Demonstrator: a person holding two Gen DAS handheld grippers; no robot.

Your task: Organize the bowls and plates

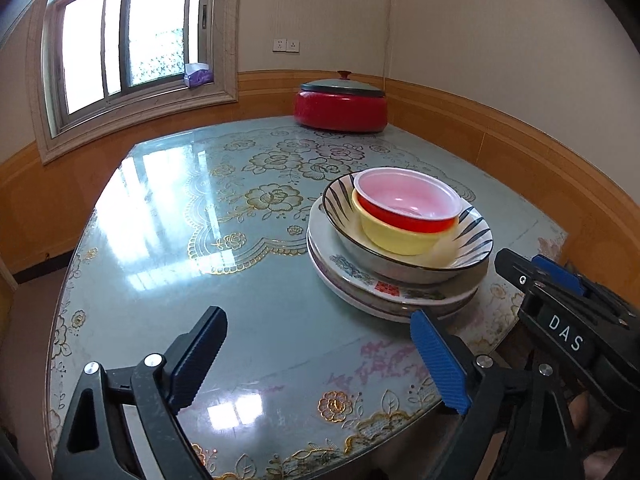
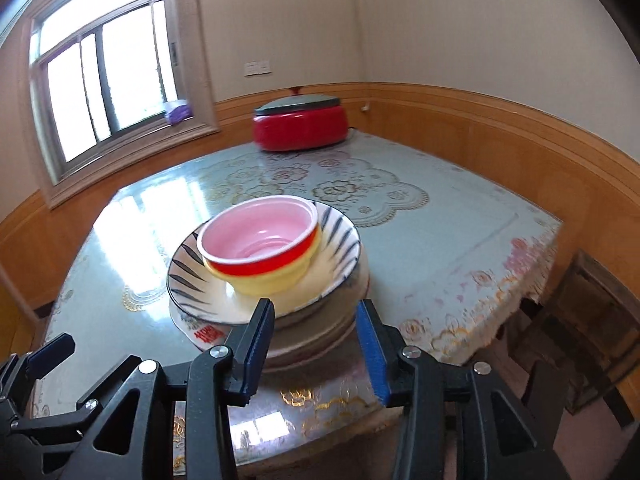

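A stack stands on the table: white patterned plates (image 1: 394,294) at the bottom, a striped bowl (image 1: 468,246) on them, a yellow bowl (image 1: 400,236) in that, and a red bowl with a pink inside (image 1: 406,200) on top. My left gripper (image 1: 318,322) is open and empty, left of and in front of the stack. My right gripper (image 2: 316,312) is open and empty, just in front of the stack (image 2: 264,248); it also shows at the right edge of the left wrist view (image 1: 560,304).
A red pot with a grey lid (image 1: 340,106) stands at the far edge of the table (image 1: 200,220), near the wall. A window (image 1: 128,36) is at the left. A dark wooden chair (image 2: 580,340) stands at the table's right side.
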